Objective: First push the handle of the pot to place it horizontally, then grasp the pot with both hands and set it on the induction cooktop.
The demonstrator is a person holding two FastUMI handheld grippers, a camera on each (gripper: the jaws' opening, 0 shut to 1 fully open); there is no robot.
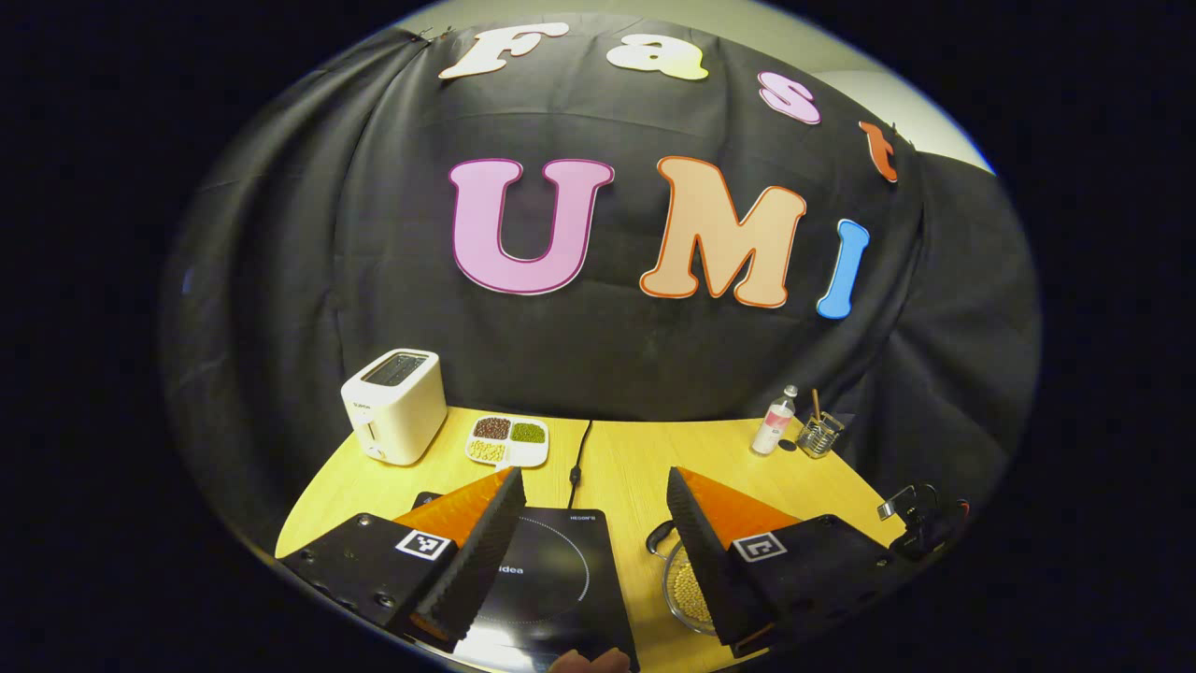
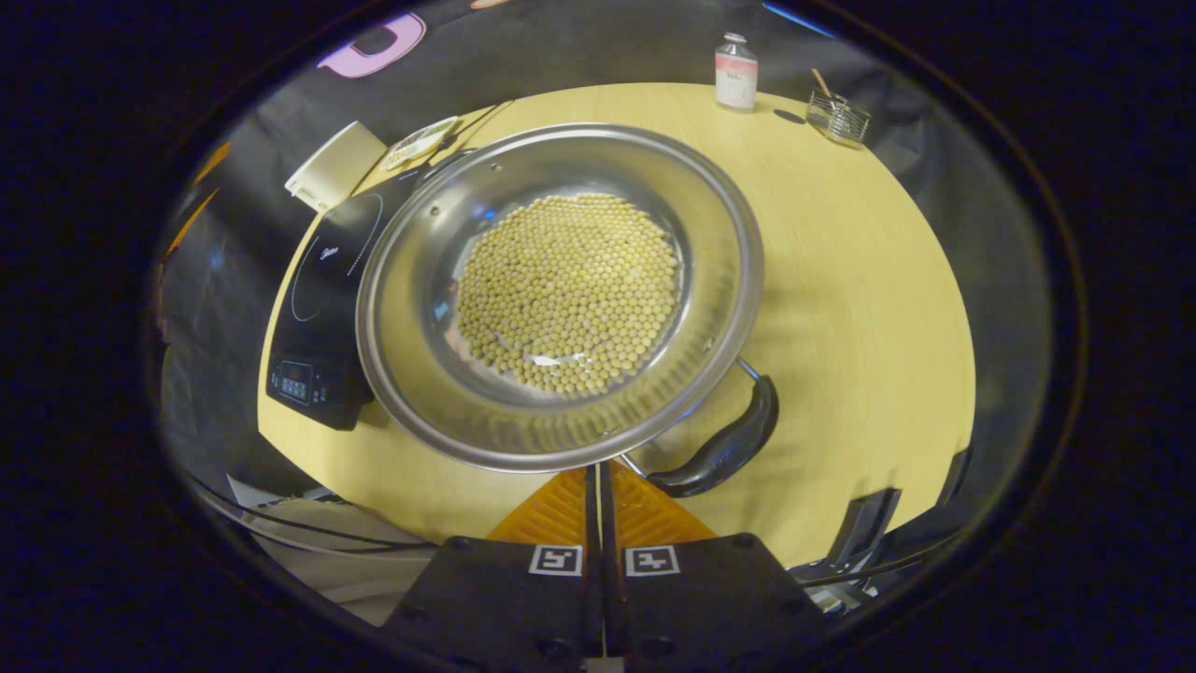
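The right tongs are closed and empty beside the handle — they should push it sideways slowly, so the pot stays level; the left tongs are wide open.

I count one pot, one cooktop, one toaster, one bottle, one glass and one sectioned dish.

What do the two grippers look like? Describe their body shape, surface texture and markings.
The left gripper has two black blocky bodies, each carrying a square black-and-white marker, with wedge-shaped fingers ribbed on the inner faces. The right gripper has the same black bodies with a square marker each, and ridged wedge fingers.
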